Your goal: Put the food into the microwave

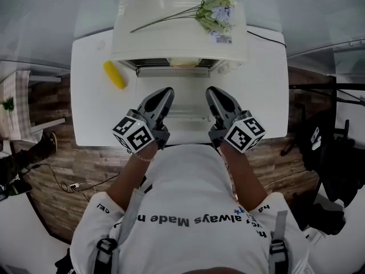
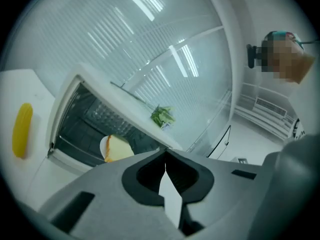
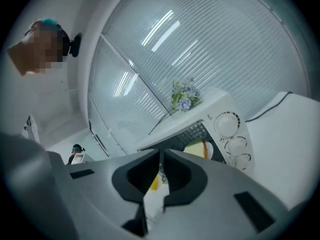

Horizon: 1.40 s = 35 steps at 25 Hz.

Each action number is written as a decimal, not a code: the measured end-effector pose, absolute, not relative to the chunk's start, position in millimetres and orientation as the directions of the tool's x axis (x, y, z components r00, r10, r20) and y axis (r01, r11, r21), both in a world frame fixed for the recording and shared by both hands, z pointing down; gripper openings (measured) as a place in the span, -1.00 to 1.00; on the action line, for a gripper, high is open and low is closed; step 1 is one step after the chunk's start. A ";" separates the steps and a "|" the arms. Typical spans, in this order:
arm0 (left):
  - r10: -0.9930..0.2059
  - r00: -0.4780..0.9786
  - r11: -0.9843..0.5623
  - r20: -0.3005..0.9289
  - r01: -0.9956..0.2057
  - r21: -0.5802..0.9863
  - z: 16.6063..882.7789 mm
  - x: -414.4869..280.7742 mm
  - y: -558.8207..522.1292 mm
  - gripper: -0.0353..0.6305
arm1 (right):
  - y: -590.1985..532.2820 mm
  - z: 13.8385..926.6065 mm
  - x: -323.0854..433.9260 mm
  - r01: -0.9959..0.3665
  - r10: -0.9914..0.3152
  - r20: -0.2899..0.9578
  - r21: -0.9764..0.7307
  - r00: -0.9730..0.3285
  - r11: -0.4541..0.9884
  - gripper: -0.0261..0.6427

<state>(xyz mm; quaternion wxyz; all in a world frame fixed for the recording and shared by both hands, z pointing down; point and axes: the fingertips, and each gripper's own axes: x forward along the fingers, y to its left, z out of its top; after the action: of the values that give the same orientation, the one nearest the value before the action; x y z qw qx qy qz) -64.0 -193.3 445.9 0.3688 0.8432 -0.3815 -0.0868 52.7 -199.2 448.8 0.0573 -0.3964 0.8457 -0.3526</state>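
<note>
head view: left gripper (image 1: 167, 91) and right gripper (image 1: 212, 90) hover above the table (image 1: 91, 119). the bread slice (image 1: 185, 62) lies inside the open microwave (image 1: 179, 33), beyond both tips.
left gripper view: jaws pressed together, empty; bread left of the tips.
right gripper view: jaws together, empty; bread right of the tips.

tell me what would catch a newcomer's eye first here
The white microwave stands open at the back of the table, a yellow slice of food on a plate inside and flowers lying on top. A corn cob lies on the table to its left, and the left gripper and right gripper hang shut and empty before the opening.
</note>
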 end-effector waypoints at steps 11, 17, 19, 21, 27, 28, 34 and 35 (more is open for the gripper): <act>-0.731 0.679 -0.534 0.059 -0.624 0.571 369.0 -60.6 -172.6 -0.86 | -172.9 359.5 45.3 -0.684 -0.702 0.136 -0.413 -0.699 0.601 -0.84; -0.744 0.668 -0.570 0.027 -0.654 0.497 329.1 -58.0 -160.9 -0.86 | -156.9 324.0 38.8 -0.694 -0.695 0.124 -0.307 -0.708 0.652 -0.84; -0.745 0.667 -0.584 0.017 -0.665 0.465 315.8 -57.3 -155.3 -0.86 | -150.8 311.9 36.1 -0.693 -0.691 0.121 -0.273 -0.713 0.667 -0.84; -0.745 0.667 -0.597 0.010 -0.673 0.436 304.3 -55.7 -149.7 -0.86 | -145.1 300.6 34.3 -0.691 -0.687 0.117 -0.248 -0.717 0.679 -0.84; -0.745 0.667 -0.613 -0.003 -0.683 0.398 281.8 -54.6 -139.8 -0.86 | -135.1 272.9 31.6 -0.689 -0.684 0.101 -0.194 -0.723 0.699 -0.84; -0.746 0.666 -0.613 -0.005 -0.685 0.394 279.0 -55.2 -138.9 -0.86 | -133.7 269.1 31.4 -0.689 -0.685 0.099 -0.190 -0.722 0.699 -0.84; -0.751 0.660 -0.616 -0.018 -0.691 0.377 266.7 -57.7 -137.9 -0.86 | -129.4 256.2 29.9 -0.692 -0.686 0.100 -0.165 -0.721 0.703 -0.84; -0.751 0.659 -0.618 -0.022 -0.692 0.374 265.0 -57.9 -138.2 -0.86 | -129.8 255.4 29.6 -0.693 -0.687 0.099 -0.162 -0.720 0.703 -0.84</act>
<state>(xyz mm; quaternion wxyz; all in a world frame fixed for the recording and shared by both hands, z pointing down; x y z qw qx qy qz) -57.9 -138.2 265.0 0.1692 0.8950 -0.4031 -0.0883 29.6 -129.8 255.4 -0.0157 -0.3740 0.9225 -0.0942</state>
